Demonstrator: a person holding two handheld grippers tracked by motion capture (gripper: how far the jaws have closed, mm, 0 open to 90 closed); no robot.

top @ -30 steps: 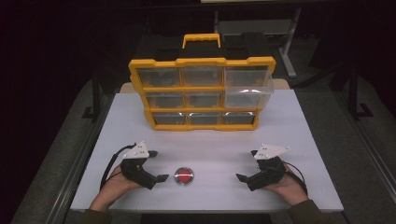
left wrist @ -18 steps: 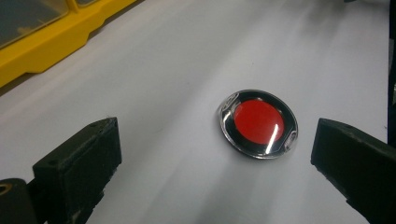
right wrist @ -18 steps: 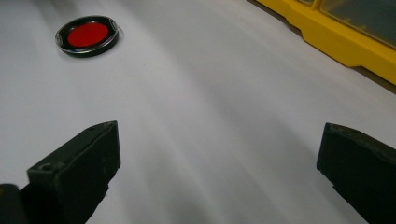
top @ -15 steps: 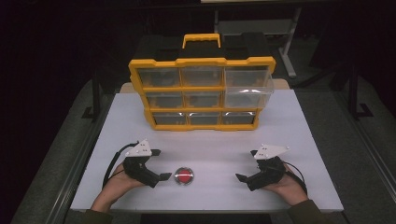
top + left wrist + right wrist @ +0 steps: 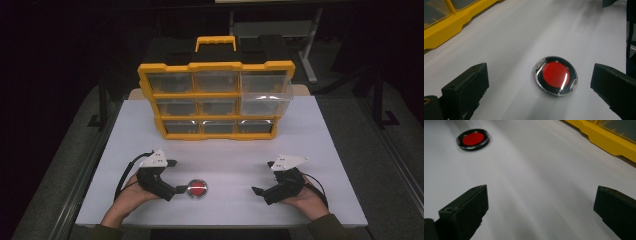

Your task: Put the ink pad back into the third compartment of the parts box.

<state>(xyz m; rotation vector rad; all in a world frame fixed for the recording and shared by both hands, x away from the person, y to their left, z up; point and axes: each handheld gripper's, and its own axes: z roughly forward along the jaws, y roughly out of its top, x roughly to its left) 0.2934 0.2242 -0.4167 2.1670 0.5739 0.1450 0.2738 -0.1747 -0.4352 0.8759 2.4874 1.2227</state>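
The table is bare white, with the yellow organizer at the back — one top-right drawer stands out. My right tongs rest wide open, empty. My left tongs gape wide around the red disc, gripping nothing — I'd centre it, keep low, then close gently on its rim.

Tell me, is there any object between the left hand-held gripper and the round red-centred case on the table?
Nothing visible. The left hand-held gripper is open, and the round red-centred case lies flat on the bare white table between its jaws.
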